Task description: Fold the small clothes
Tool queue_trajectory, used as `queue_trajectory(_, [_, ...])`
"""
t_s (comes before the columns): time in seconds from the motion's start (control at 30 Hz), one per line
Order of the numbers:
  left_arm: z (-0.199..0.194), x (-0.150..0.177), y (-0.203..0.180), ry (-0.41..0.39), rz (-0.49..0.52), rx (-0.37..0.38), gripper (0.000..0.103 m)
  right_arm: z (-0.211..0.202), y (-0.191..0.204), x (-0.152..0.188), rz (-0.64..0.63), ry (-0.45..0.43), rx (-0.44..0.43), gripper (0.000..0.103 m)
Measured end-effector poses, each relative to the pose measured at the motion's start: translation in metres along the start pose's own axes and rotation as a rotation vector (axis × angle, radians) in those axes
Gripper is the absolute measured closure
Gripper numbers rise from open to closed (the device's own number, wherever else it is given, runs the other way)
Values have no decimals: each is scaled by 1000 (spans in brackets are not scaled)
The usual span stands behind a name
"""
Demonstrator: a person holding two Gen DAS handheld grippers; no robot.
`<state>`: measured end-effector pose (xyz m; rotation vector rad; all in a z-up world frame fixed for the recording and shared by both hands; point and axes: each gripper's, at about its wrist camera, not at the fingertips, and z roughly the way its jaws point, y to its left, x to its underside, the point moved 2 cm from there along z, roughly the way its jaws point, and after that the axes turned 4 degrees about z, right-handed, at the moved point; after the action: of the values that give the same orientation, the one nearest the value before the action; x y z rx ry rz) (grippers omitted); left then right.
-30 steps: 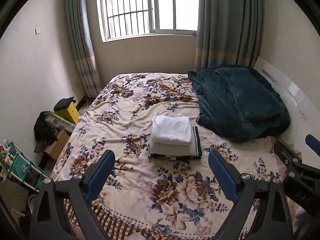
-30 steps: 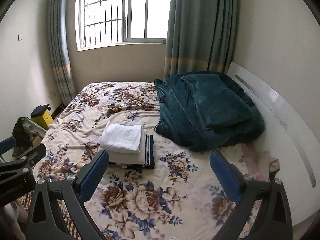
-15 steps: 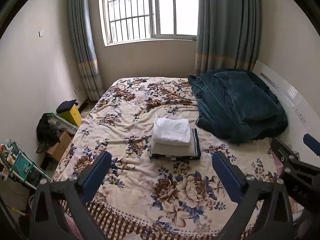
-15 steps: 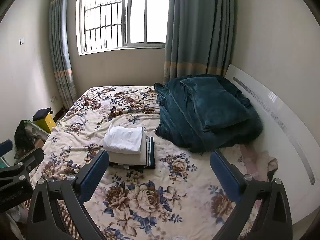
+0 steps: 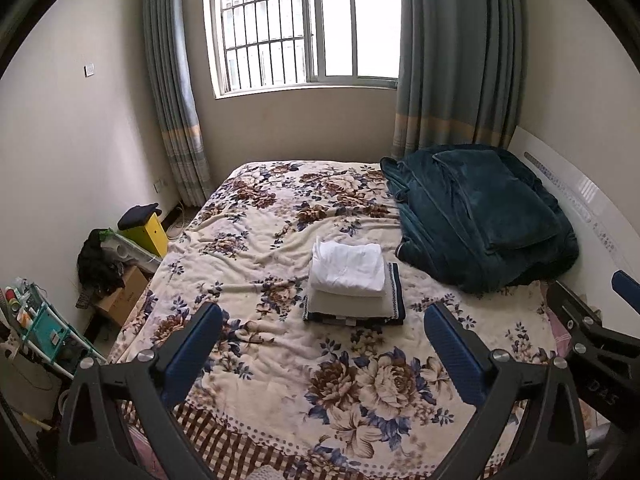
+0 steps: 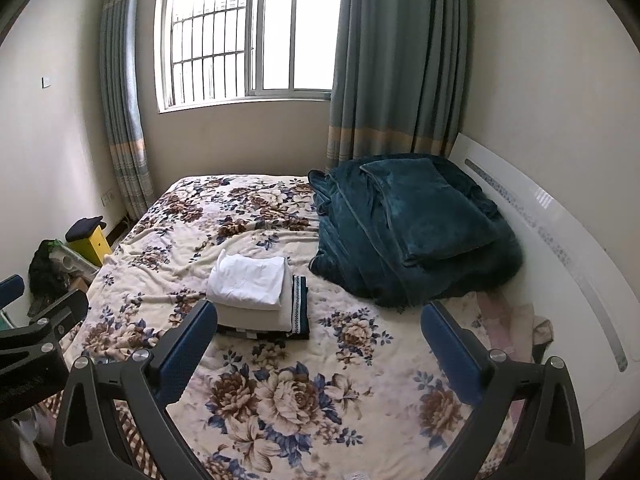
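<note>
We look down on a bed [image 5: 280, 360] covered by a cream floral blanket, set under a barred window [image 5: 304, 28] with grey-green curtains [image 5: 456, 60] at both sides. A stack of folded clothes [image 5: 352, 284] lies near the bed's middle: a white piece on top, a cream one beneath, a dark one with a patterned edge at the bottom. Beside it, toward the white headboard [image 6: 560, 248], a dark teal blanket [image 5: 480, 216] is heaped.

Our left tongs [image 5: 320, 344] have just been opening and now stand wide apart with nothing between them, held above the bed's near edge, well short of the stack. Our right tongs [image 6: 316, 340] also stand wide apart and empty; their left finger overlaps the stack's near corner in the right wrist view.

On the floor at the left, a yellow box [image 5: 148, 232], a cardboard box [image 5: 124, 296] and a dark bundle crowd together; what fills the teal rack [image 5: 36, 336] is too small to make out. Some pinkish cloth [image 6: 516, 324] by the headboard is partly hidden.
</note>
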<state>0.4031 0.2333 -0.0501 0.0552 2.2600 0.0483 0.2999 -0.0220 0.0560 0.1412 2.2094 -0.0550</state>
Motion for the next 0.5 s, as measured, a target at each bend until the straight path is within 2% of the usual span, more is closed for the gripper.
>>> queue_trajectory(0.5, [-1,0,0,-2,-2,0,0,-1,1,0,0,-4,-1,0])
